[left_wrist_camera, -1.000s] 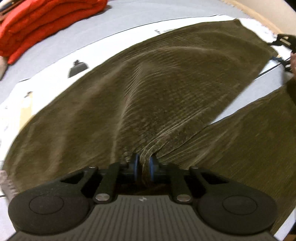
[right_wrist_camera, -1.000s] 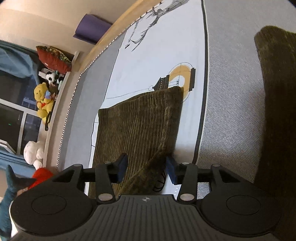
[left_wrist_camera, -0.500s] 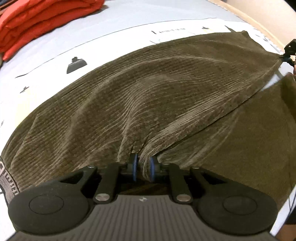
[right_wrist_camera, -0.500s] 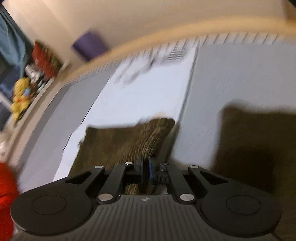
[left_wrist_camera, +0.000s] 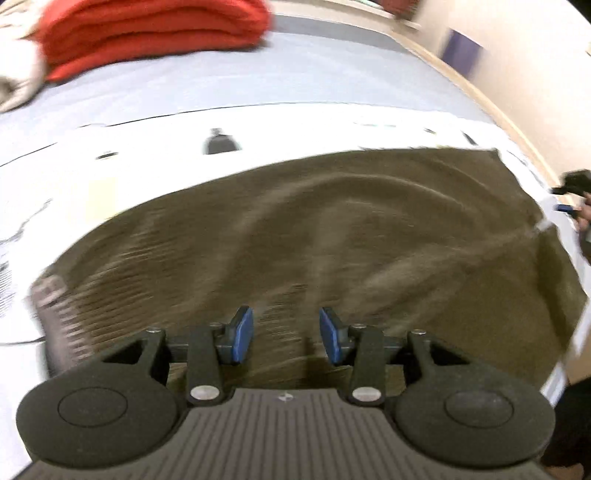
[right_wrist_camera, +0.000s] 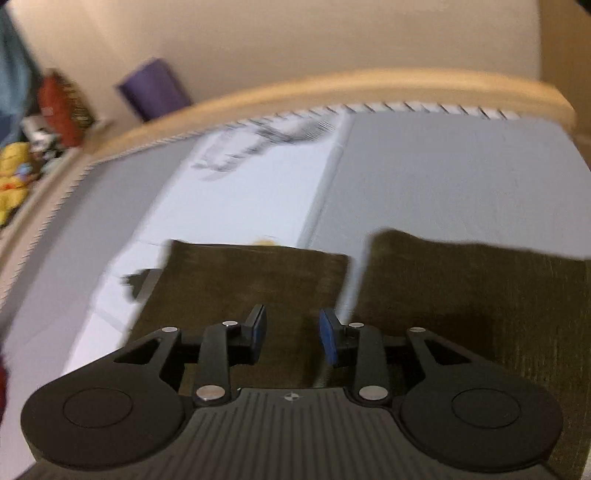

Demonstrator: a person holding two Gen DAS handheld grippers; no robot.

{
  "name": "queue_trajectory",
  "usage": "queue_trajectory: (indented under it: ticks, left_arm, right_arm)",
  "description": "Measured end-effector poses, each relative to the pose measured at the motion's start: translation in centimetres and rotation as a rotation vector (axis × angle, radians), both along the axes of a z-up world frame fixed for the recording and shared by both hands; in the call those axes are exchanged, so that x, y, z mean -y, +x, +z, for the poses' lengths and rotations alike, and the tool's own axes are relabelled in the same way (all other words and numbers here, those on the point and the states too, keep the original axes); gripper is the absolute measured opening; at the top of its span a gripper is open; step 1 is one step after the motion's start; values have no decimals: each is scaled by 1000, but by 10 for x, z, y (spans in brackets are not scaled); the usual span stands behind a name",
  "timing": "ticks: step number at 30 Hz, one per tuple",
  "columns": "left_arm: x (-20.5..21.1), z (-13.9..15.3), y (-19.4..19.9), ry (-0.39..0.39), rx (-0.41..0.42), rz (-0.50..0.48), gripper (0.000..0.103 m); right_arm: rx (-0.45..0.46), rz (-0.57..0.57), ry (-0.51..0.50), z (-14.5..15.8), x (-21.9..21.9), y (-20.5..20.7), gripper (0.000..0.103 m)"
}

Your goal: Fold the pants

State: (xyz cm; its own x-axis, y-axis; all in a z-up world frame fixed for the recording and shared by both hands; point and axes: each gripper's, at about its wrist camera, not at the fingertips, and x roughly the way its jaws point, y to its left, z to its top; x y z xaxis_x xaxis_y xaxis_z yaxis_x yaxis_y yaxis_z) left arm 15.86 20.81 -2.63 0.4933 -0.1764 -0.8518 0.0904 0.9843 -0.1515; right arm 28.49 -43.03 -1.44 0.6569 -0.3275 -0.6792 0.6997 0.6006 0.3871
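The olive-brown corduroy pants (left_wrist_camera: 314,236) lie spread on the bed, one leg laid over the other. My left gripper (left_wrist_camera: 286,336) is open and empty just above the cloth near its close edge. My right gripper (right_wrist_camera: 291,338) is open and empty above the two leg ends (right_wrist_camera: 258,280), which lie side by side with a narrow gap. The right gripper also shows at the far right edge of the left wrist view (left_wrist_camera: 574,184). Both views are motion-blurred.
Folded red cloth (left_wrist_camera: 147,33) lies at the far left of the grey and white bed cover (left_wrist_camera: 258,122). The wooden bed rim (right_wrist_camera: 332,92) curves behind, with a purple mat (right_wrist_camera: 155,88) and stuffed toys (right_wrist_camera: 14,173) beyond it.
Both grippers have opened and let go of the pants. The lifted leg now lies flat over the other. Both grippers have drawn back a little.
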Motion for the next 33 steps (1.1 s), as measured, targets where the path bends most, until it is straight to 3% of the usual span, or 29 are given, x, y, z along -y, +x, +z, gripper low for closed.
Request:
queue_trajectory:
  ticks: [3, 6, 7, 10, 13, 16, 19, 21, 23, 25, 26, 29, 30, 31, 32, 33]
  left_arm:
    - [-40, -12, -14, 17, -44, 94, 29]
    - [-74, -50, -27, 178, -168, 136, 24]
    - [-81, -58, -35, 198, -156, 97, 22]
    - [-94, -51, -49, 159, -128, 98, 21]
    - [-96, -45, -57, 190, -132, 114, 22]
    - [-96, -38, -62, 176, -150, 156, 22]
    - [-99, -16, -71, 108, -160, 200, 23]
    - [-98, 6, -82, 82, -122, 187, 26]
    - [-91, 24, -96, 108, -87, 150, 37]
    - [-87, 32, -112, 120, -48, 147, 47]
    - [-88, 30, -119, 104, -36, 163, 54]
    - [-100, 6, -139, 59, 13, 312, 55]
    - [-105, -9, -145, 53, -1, 360, 55]
    - [-110, -26, -142, 65, -116, 381, 53]
    - [-113, -33, -140, 71, -161, 397, 56]
    - [-114, -33, -141, 61, -140, 389, 60]
  right_arm:
    - [77, 142, -35, 33, -36, -15, 35]
    - [131, 333, -32, 64, -74, -32, 36]
    - [145, 412, -31, 73, -89, -41, 36]
    - [170, 619, -53, 93, -123, -69, 36]
    - [164, 841, -70, 102, -158, -98, 36]
    - [140, 975, -110, 99, -188, -124, 36]
    - [88, 1028, -118, 80, -207, -142, 36]
    - [39, 1085, -137, 66, -220, -158, 36]
    - [-26, 1160, -197, 57, -237, -168, 36]
    - [-30, 1218, -264, 56, -250, -181, 36]
    - [-33, 1240, -298, 55, -254, -185, 36]
    - [-56, 1257, -371, 51, -255, -192, 36]
    - [-68, 1247, -383, 49, -251, -189, 37]
    - [-79, 1235, -385, 48, -247, -190, 37]
    - [-88, 1221, -381, 46, -243, -190, 37]
    - [-100, 1204, -374, 44, -237, -188, 37]
